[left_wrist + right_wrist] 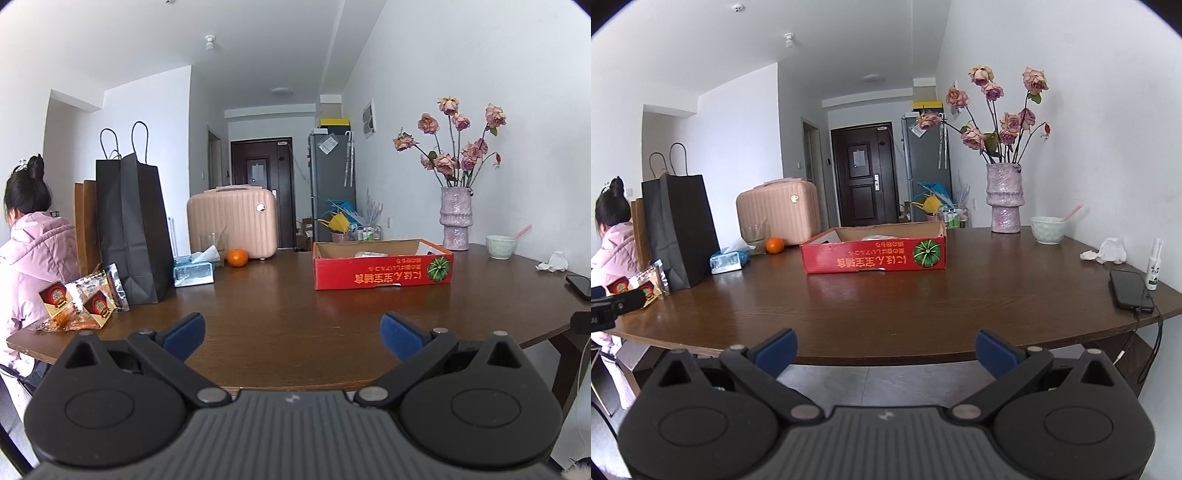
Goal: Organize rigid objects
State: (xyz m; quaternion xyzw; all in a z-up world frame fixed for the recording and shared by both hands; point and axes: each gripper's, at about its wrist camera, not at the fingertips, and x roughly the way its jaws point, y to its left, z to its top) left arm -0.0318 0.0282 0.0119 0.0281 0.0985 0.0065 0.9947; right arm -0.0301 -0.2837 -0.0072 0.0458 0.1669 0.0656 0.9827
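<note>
Two blue-padded fingers of the left claw (291, 334) stand wide apart with nothing between them, held low over the near edge of the dark brown wooden desk (280, 314). In the left wrist view, a shallow red cardboard box with a green pumpkin print (384, 271) sits on the desk right of centre, toward the far side, its top open; something pale lies inside but I cannot tell what. At the far left stands a tall black paper bag with cord handles (131, 225), with small foil snack packets (79, 301) just beside it. A tissue box (194, 271) and an orange (237, 257) lie near a pink ribbed suitcase (232, 221). A mauve vase of dried pink roses (456, 218) and a pale green bowl (500, 246) stand at the far right.

From the right wrist view, the right claw (886, 352) is likewise spread wide and empty, just short of the desk's near edge. The red box (875, 256) sits centrally. A black phone with a cable (1130, 290), a small white spray bottle (1154, 266) and a crumpled tissue (1108, 251) lie at the right.
</note>
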